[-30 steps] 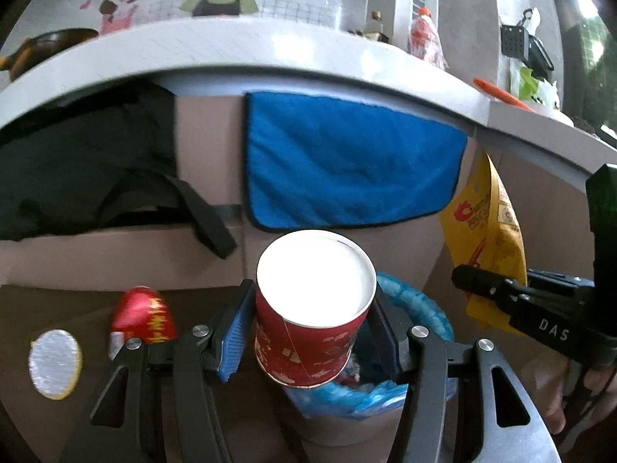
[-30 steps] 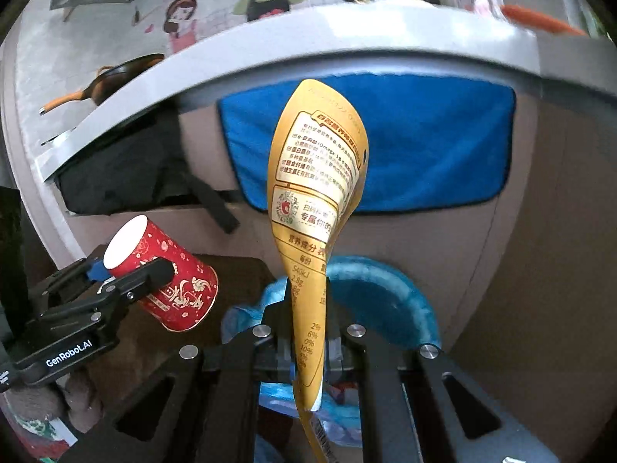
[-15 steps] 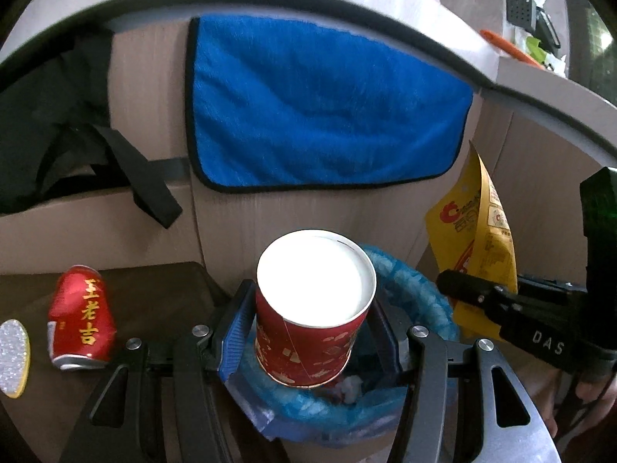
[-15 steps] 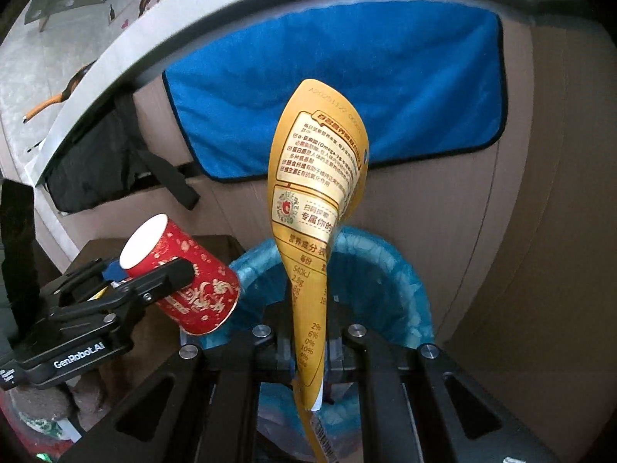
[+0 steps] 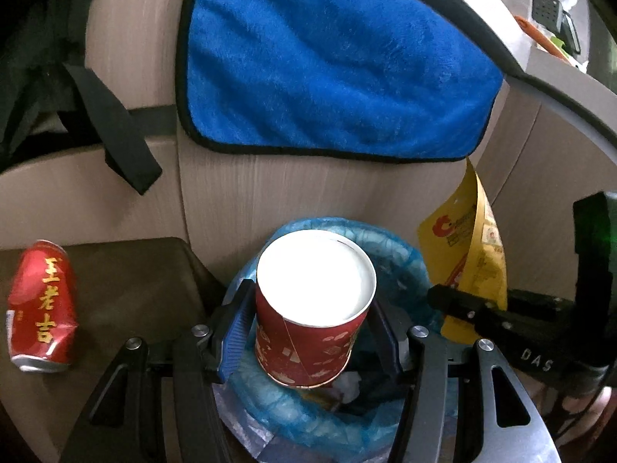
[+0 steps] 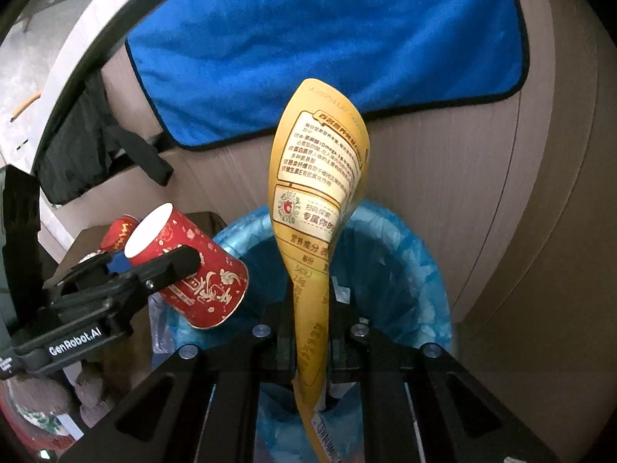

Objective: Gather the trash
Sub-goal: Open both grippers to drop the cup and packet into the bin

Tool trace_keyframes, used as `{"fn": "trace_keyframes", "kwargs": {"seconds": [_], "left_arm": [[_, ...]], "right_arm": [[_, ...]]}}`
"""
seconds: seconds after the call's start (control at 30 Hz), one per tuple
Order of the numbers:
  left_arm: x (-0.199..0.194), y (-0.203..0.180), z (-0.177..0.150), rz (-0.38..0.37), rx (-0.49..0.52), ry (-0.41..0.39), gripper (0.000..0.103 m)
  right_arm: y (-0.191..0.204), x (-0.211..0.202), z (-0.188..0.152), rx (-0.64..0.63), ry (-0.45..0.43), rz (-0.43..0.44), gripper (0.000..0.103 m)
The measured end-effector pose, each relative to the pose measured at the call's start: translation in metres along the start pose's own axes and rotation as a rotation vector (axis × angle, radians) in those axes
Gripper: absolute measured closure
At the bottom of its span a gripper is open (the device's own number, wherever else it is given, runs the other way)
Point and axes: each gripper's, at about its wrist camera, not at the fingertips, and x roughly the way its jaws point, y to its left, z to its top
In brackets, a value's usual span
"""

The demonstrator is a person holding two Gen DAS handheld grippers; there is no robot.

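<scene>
My left gripper is shut on a red paper cup and holds it over the near rim of the bin with the blue liner. The cup also shows in the right wrist view, tilted over the bin's left rim. My right gripper is shut on a yellow snack wrapper, held upright above the bin. The wrapper also shows in the left wrist view, right of the bin. A crushed red can lies on a dark brown stool left of the bin.
A blue towel hangs on the beige cabinet front behind the bin. A black bag with a strap hangs at the left. A grey counter edge runs above at the right. Trash lies inside the bin.
Both grippers have moved forward and down towards the bin. The cup and the wrapper now hang over its opening. Both stay gripped.
</scene>
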Motion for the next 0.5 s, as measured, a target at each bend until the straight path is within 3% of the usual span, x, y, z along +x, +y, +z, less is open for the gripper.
{"fn": "trace_keyframes", "kwargs": {"seconds": [0.03, 0.1, 0.13, 0.17, 0.3, 0.43, 0.5], "left_arm": [[0.001, 0.002, 0.001, -0.014, -0.003, 0.008, 0.043], [0.004, 0.008, 0.003, -0.031, -0.025, 0.030, 0.035], [0.003, 0.010, 0.004, -0.037, -0.038, 0.027, 0.030], [0.002, 0.013, 0.004, -0.043, -0.050, 0.020, 0.028], [-0.013, 0.024, 0.009, -0.078, -0.097, -0.024, 0.017], [-0.029, 0.033, 0.016, -0.090, -0.129, -0.059, 0.016], [-0.041, 0.038, 0.018, -0.079, -0.135, -0.079, 0.016]], "right_arm": [[0.000, 0.001, -0.001, 0.001, 0.003, 0.002, 0.089], [0.000, 0.003, -0.002, 0.010, 0.006, 0.010, 0.074], [-0.001, 0.002, -0.002, 0.016, 0.005, 0.014, 0.060], [-0.001, 0.002, -0.003, 0.023, 0.001, 0.020, 0.053], [0.001, -0.002, -0.003, 0.030, -0.002, 0.010, 0.053], [0.007, -0.008, -0.001, 0.029, 0.004, 0.042, 0.051], [0.010, -0.011, 0.002, 0.033, -0.003, 0.068, 0.044]]}}
